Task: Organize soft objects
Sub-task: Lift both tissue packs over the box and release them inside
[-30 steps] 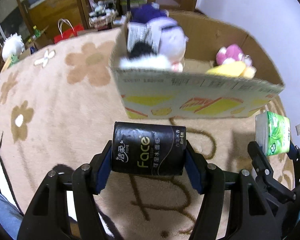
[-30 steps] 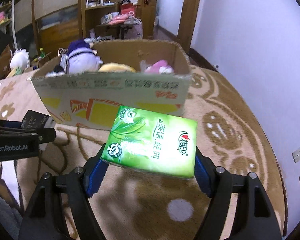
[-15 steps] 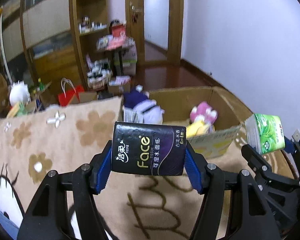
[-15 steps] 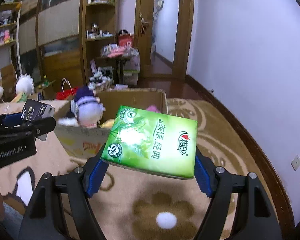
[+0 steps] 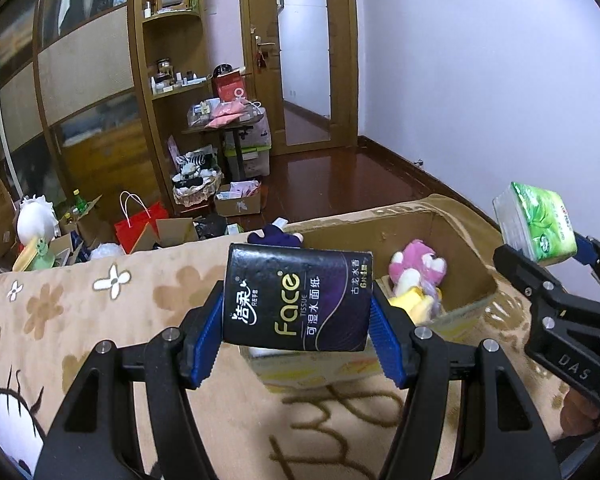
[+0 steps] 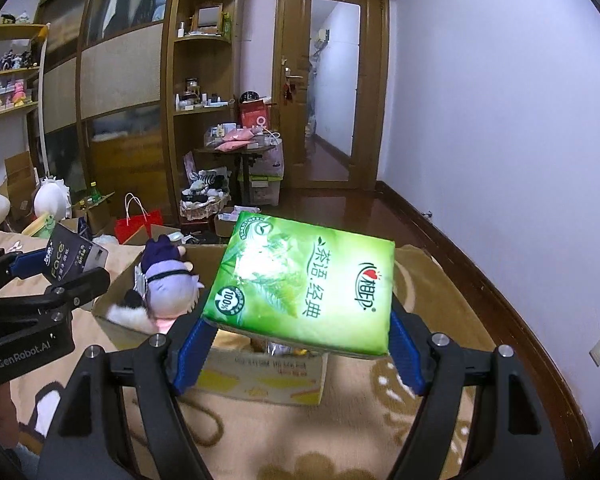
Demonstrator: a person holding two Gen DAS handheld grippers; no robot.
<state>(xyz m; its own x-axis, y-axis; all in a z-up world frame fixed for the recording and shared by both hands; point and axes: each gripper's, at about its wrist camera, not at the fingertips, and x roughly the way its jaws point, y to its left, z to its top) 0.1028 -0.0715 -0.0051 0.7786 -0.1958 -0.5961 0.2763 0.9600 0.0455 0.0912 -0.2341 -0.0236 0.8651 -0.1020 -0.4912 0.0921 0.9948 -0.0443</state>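
Note:
My left gripper (image 5: pixel 296 312) is shut on a black tissue pack (image 5: pixel 298 300) and holds it in the air in front of the open cardboard box (image 5: pixel 452 240). My right gripper (image 6: pixel 296 344) is shut on a green tissue pack (image 6: pixel 304 284), held above the box's near wall (image 6: pixel 268 376). The green pack also shows in the left wrist view (image 5: pixel 540 224), and the black pack in the right wrist view (image 6: pixel 70 258). Inside the box lie a pink plush (image 5: pixel 416 268), a yellow plush (image 5: pixel 414 306) and a purple plush doll (image 6: pixel 168 284).
The box stands on a beige carpet with brown flowers (image 5: pixel 80 300). Behind it are a red bag (image 5: pixel 138 226), small cartons, a white plush (image 5: pixel 36 220), wooden shelves (image 5: pixel 172 80) and a door (image 5: pixel 304 52). A white wall (image 6: pixel 500 120) runs along the right.
Both grippers have risen and tilted up with their packs still held. The box now sits lower and farther in both views, and the room behind it has come into sight.

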